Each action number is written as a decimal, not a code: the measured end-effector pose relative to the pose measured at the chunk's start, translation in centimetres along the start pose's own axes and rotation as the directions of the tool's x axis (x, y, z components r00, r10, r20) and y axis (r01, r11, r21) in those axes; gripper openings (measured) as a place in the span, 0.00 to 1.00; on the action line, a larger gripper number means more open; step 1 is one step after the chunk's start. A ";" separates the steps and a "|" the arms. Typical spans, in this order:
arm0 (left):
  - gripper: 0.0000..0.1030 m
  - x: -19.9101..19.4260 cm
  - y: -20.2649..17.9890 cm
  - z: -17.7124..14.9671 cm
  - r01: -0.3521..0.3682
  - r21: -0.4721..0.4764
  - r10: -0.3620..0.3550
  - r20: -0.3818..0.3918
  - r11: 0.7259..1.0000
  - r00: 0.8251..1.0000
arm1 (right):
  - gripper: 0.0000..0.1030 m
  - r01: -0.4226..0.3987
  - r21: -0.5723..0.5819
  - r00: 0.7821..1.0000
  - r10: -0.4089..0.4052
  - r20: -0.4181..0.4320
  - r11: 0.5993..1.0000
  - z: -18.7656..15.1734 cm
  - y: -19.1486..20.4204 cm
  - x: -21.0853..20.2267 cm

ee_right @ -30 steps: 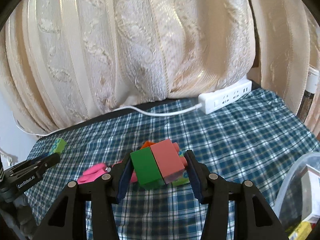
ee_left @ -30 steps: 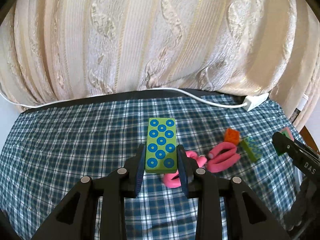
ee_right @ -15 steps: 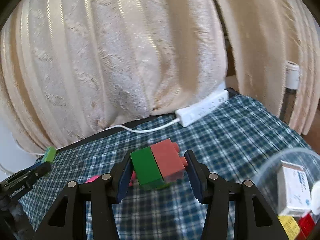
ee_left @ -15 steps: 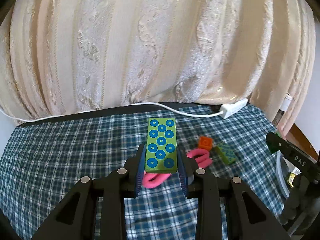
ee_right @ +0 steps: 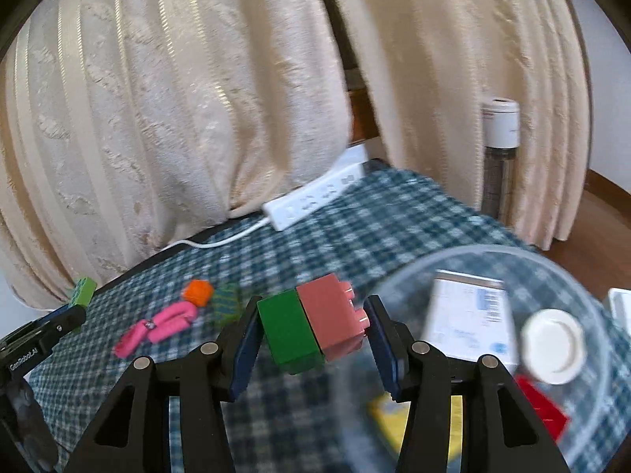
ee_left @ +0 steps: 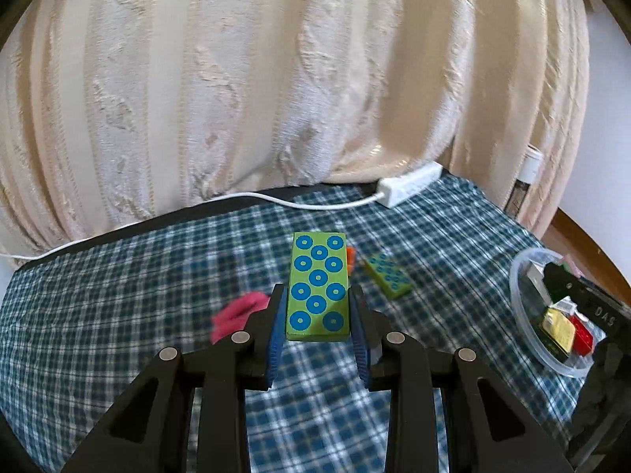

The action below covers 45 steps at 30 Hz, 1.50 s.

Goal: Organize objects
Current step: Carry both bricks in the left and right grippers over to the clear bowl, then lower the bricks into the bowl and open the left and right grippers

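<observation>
The left tongs (ee_left: pixel 317 315) clamp a flat green block (ee_left: pixel 318 289) printed with blue rings above the checked cloth on the bench (ee_left: pixel 118 315). The right tongs (ee_right: pixel 313 331) grip joined green-and-pink studded bricks (ee_right: pixel 315 325) beside a clear round plastic tub (ee_right: pixel 583 295) holding a white box (ee_right: pixel 469 323), a white cap (ee_right: pixel 552 347) and red and yellow pieces.

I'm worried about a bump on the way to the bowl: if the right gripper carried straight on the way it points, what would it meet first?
Probably the checked tablecloth just left of the clear bowl; the right gripper points down past its rim. Blur makes depth uncertain.
</observation>
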<state>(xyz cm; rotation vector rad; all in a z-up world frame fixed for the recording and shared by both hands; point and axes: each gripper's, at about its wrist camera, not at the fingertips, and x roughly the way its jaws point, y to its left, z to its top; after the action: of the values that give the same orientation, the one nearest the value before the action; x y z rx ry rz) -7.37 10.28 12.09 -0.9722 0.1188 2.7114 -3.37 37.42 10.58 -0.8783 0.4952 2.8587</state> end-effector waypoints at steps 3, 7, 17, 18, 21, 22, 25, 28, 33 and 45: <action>0.30 0.3 -1.5 -0.2 0.015 0.021 -0.015 -0.011 1.000 1.000 | 0.52 0.028 0.018 1.000 -0.028 0.008 0.999 -0.3 -2.4 -1.3; 0.30 0.6 -3.8 -0.4 0.045 0.053 -0.044 -0.030 0.998 0.999 | 0.52 0.070 0.026 0.997 -0.071 0.011 0.997 -0.9 -4.8 -2.5; 0.30 1.5 -9.3 -0.7 0.118 0.121 -0.110 -0.072 0.986 0.991 | 0.52 0.130 0.078 0.991 -0.129 -0.016 0.988 -2.7 -10.3 -4.0; 0.30 1.6 -9.8 -0.8 0.128 0.127 -0.119 -0.077 0.984 0.990 | 0.52 0.128 0.082 0.992 -0.127 -0.016 0.988 -2.8 -10.7 -4.2; 0.30 2.2 -11.5 -0.8 0.166 0.141 -0.153 -0.098 0.976 0.983 | 0.52 0.119 0.086 0.993 -0.119 -0.016 0.989 -3.1 -11.2 -4.5; 0.30 2.4 -12.1 -0.8 0.181 0.145 -0.167 -0.104 0.973 0.980 | 0.52 0.116 0.086 0.993 -0.115 -0.016 0.990 -3.2 -11.4 -4.6; 0.30 2.8 -13.8 -0.6 0.215 0.164 -0.198 -0.118 0.963 0.973 | 0.52 0.103 0.091 0.995 -0.101 -0.019 0.991 -3.4 -11.7 -4.6; 0.30 3.3 -15.4 -0.6 0.239 0.187 -0.217 -0.128 0.953 0.968 | 0.52 0.087 0.095 0.996 -0.086 -0.022 0.992 -3.7 -12.0 -4.6; 0.30 4.4 -17.7 -0.4 0.270 0.223 -0.241 -0.148 0.937 0.959 | 0.52 0.069 0.099 0.998 -0.067 -0.022 0.993 -3.9 -12.2 -4.6; 0.33 7.1 -22.3 -0.3 0.370 0.250 -0.324 -0.207 0.895 0.923 | 0.52 0.055 0.131 0.998 -0.051 -0.031 0.990 -4.1 -13.3 -4.4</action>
<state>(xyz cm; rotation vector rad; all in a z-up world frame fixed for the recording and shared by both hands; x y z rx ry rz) -6.48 33.18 7.62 -1.0111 0.3235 2.2136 5.06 48.47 6.20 -0.8944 0.6457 2.7334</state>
